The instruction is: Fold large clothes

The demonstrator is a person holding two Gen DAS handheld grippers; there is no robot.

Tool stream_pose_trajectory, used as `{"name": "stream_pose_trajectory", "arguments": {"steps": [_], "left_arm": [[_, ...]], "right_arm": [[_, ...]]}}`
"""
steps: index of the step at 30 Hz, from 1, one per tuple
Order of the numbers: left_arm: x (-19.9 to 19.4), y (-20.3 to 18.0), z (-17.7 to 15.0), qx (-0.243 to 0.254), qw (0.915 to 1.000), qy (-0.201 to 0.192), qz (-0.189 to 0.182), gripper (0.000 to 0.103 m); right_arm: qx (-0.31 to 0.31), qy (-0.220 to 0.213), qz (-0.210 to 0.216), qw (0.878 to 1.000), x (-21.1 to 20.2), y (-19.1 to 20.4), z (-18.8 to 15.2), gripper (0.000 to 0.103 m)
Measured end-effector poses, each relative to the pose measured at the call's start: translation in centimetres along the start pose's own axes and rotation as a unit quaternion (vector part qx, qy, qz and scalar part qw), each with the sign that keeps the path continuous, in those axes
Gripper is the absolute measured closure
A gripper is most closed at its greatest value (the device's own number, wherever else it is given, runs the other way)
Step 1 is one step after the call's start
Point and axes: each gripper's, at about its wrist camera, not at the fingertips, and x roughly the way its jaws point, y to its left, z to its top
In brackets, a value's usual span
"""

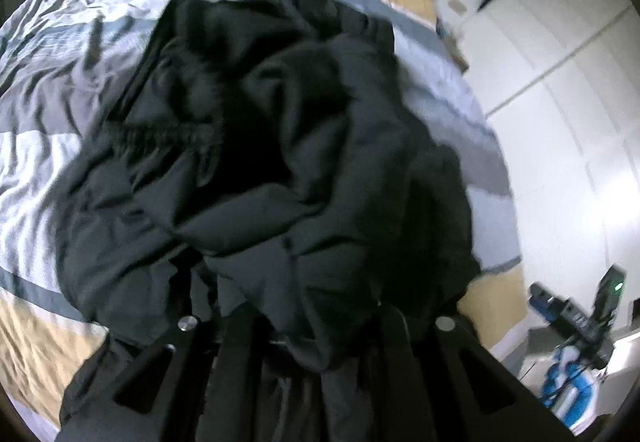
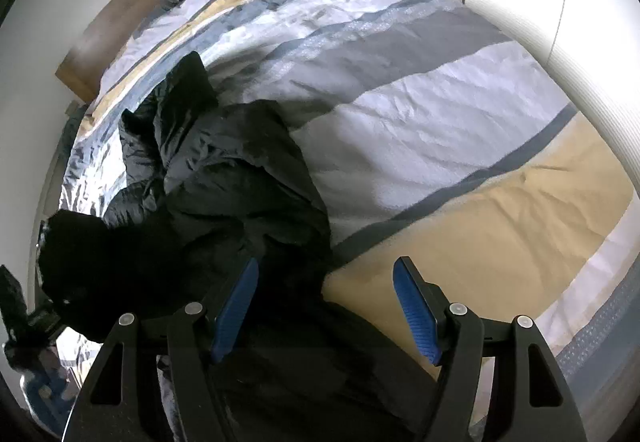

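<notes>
Fabric of the black puffer jacket (image 1: 256,162), clamped in the left gripper (image 1: 320,338) at the bed (image 2: 440,114) foot edge, looked soft, bulky and slippery; right gripper (image 2: 324,306) gaped empty above its hem, the likeliest second hold.

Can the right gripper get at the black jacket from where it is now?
Probably yes. The right gripper is open with nothing between its blue pads, and the black jacket lies bunched on the striped duvet right beneath it, unobstructed.
</notes>
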Motion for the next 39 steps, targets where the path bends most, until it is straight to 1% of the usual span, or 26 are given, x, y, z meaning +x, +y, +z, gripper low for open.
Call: {"name": "stream_pose_trajectory", "arguments": {"steps": [2,5,6,10,13,16,19,22,24,27,29,32,34,35,37,39], "left_arm": [[1.0,-0.9,-0.9,-0.001,0.9999,0.014,-0.005,0.083],[1.8,-1.7,-2.2,-0.008,0.999,0.035,-0.027,0.076],[1.9,-2.0,-2.5,-0.007,0.9988,0.038,-0.029,0.074],[2.0,-3.1,-4.0,0.003,0.9983,0.054,-0.02,0.072],[1.5,-3.0,-5.0,-0.001,0.9977,0.066,-0.017,0.072],[-0.5,-3.1,-6.2,0.0,0.9982,0.06,-0.002,0.072],[-3.5,-1.7,-5.8,-0.013,0.9993,0.032,0.016,0.072],[-6.0,0.7,-4.4,-0.012,0.999,-0.002,0.043,0.072],[-7.1,2.8,-2.9,-0.005,0.9983,-0.019,0.055,0.072],[-7.6,5.8,-0.6,0.014,0.9968,-0.031,0.073,0.072],[-7.9,8.2,1.3,0.014,0.9968,-0.037,0.07,0.072],[-7.4,9.9,3.5,0.037,0.9958,-0.043,0.071,0.072],[-6.8,10.7,4.9,0.059,0.9949,-0.044,0.069,0.072],[-6.4,10.8,5.3,0.067,0.9946,-0.042,0.067,0.072],[-5.2,11.0,5.8,0.078,0.9945,-0.038,0.058,0.072],[-3.4,11.1,5.8,0.083,0.9949,-0.03,0.048,0.072]], "right_arm": [[0.0,0.003,0.001,1.0,0.1,-0.3,-0.2,0.034],[-0.004,0.01,0.005,1.0,0.6,-0.6,-0.4,0.034],[-0.005,0.011,0.006,1.0,0.6,-0.7,-0.5,0.034],[-0.01,0.022,0.021,0.999,1.4,-1.1,-0.6,0.034],[-0.032,0.03,0.032,0.999,2.0,-0.7,-0.5,0.033],[-0.063,0.036,0.053,0.996,2.3,0.6,-0.4,0.033],[-0.089,0.037,0.069,0.993,2.4,2.3,-0.2,0.033],[-0.121,0.031,0.084,0.989,2.2,5.4,-0.1,0.033],[-0.142,0.024,0.097,0.985,1.8,8.3,-0.2,0.033],[-0.175,0.012,0.106,0.979,1.0,12.9,-0.7,0.033],[-0.199,0.003,0.112,0.974,0.4,16.5,-1.2,0.033],[-0.224,-0.004,0.115,0.968,0.3,21.9,-2.1,0.034],[-0.234,-0.001,0.111,0.966,1.0,24.6,-2.9,0.034],[-0.244,0.005,0.1,0.965,1.9,26.1,-3.4,0.034],[-0.264,0.013,0.078,0.961,3.5,28.2,-4.6,0.034],[-0.277,0.022,0.057,0.959,5.3,29.1,-5.6,0.034]]}}
